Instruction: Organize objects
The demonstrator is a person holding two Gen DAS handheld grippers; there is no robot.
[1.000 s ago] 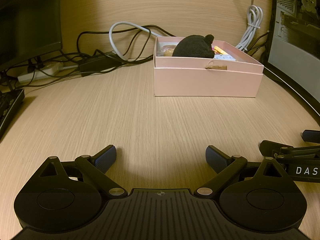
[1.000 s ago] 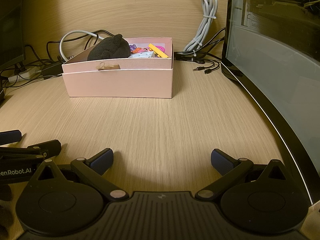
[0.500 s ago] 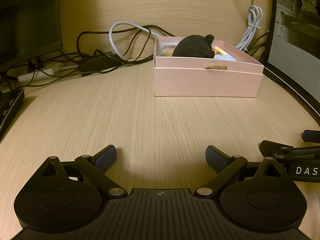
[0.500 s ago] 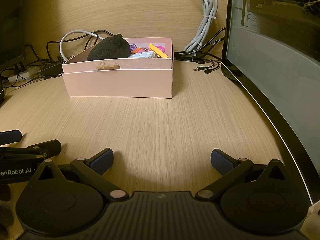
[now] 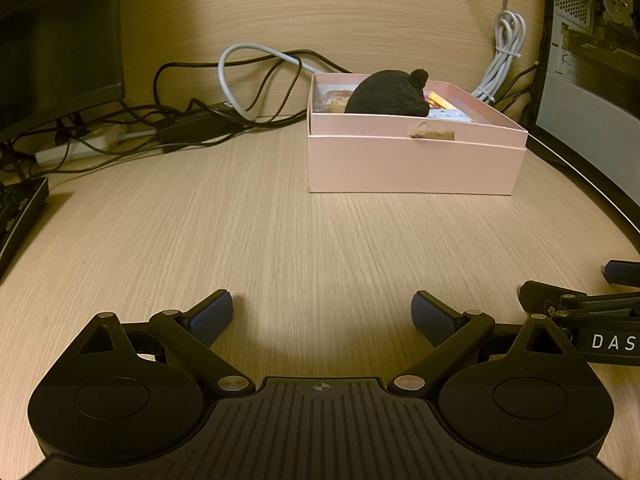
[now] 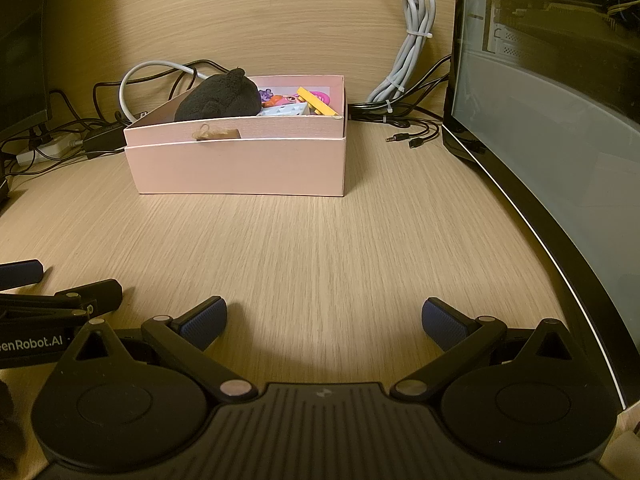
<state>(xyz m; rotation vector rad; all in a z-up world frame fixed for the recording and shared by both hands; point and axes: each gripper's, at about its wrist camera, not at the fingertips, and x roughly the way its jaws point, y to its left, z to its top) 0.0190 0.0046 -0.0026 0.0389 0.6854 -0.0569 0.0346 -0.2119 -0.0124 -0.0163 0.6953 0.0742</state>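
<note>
A pink box [image 5: 412, 164] [image 6: 240, 166] stands far back on the wooden desk. Inside it lie a black plush toy [image 5: 386, 94] [image 6: 220, 98], a yellow stick [image 6: 316, 106] and several small colourful items [image 6: 286, 104]. A small tan tag [image 5: 434, 135] [image 6: 218, 134] hangs on its front rim. My left gripper [image 5: 322, 312] rests low on the desk, open and holding nothing, well short of the box. My right gripper [image 6: 324, 316] sits beside it, also open with nothing between its fingers. Each gripper shows at the edge of the other's view.
Tangled black and grey cables [image 5: 240, 92] and a power strip [image 5: 76, 146] lie behind the box at the left. A bundled grey cable [image 6: 412, 52] hangs on the back wall. A computer case with a glass panel [image 6: 552, 128] lines the right side. A keyboard [image 5: 18, 212] sits far left.
</note>
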